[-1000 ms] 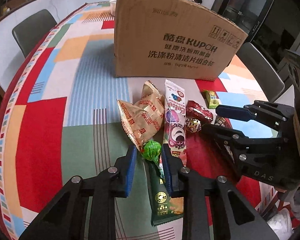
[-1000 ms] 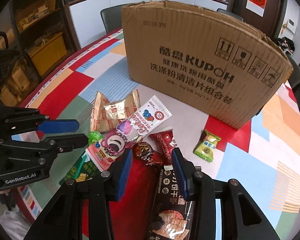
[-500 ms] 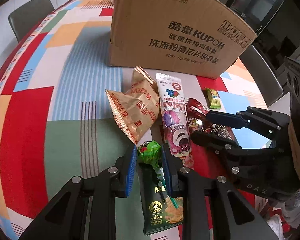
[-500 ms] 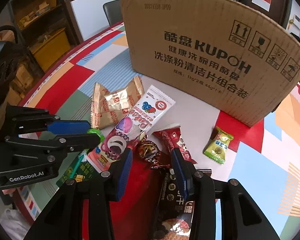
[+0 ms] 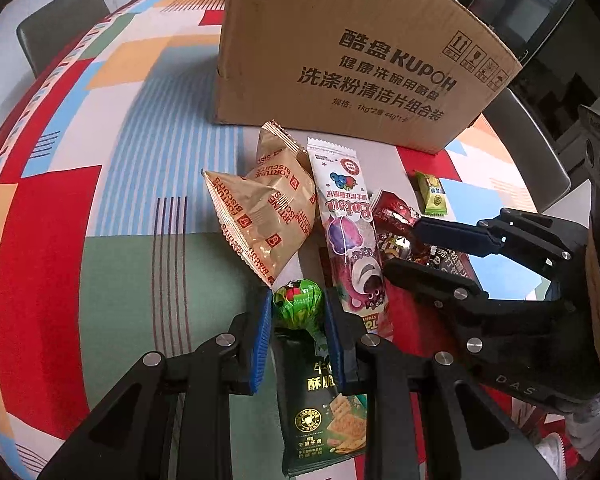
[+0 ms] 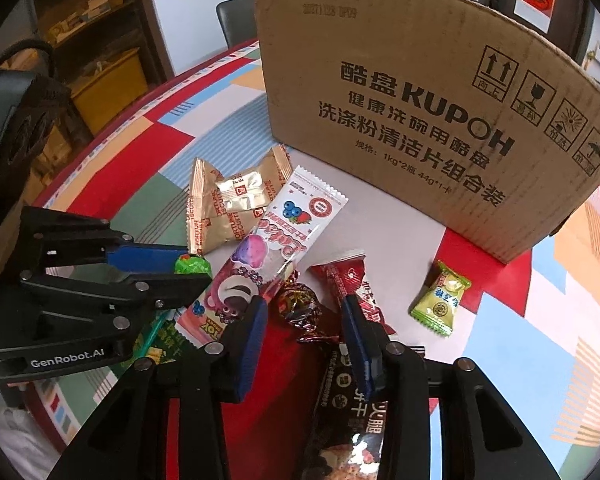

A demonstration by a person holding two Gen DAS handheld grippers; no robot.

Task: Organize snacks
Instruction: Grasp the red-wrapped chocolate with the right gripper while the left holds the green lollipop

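Note:
My left gripper (image 5: 298, 306) is shut on a green lollipop (image 5: 298, 303), held just above a dark green cracker pack (image 5: 324, 412). It also shows in the right wrist view (image 6: 194, 268), with the lollipop (image 6: 192, 266) between its fingers. My right gripper (image 6: 302, 312) is open, its fingers either side of a dark foil candy (image 6: 300, 306). A big cardboard box (image 5: 356, 52) stands behind the snack pile. Gold biscuit packs (image 5: 264, 208), a pink Lotso bar (image 5: 350, 232), a red candy (image 5: 390, 210) and a small green candy (image 5: 432, 194) lie in front of it.
A dark brown biscuit pack (image 6: 352, 412) lies under my right gripper. The round table has a colourful patchwork cloth (image 5: 80, 208). Grey chairs (image 5: 60, 28) stand around it. Shelves (image 6: 88, 32) stand at the far left in the right wrist view.
Both grippers have moved forward toward the pile and box. The left stays shut on the lollipop. The right gripper's fingers have come down around the dark foil candy.

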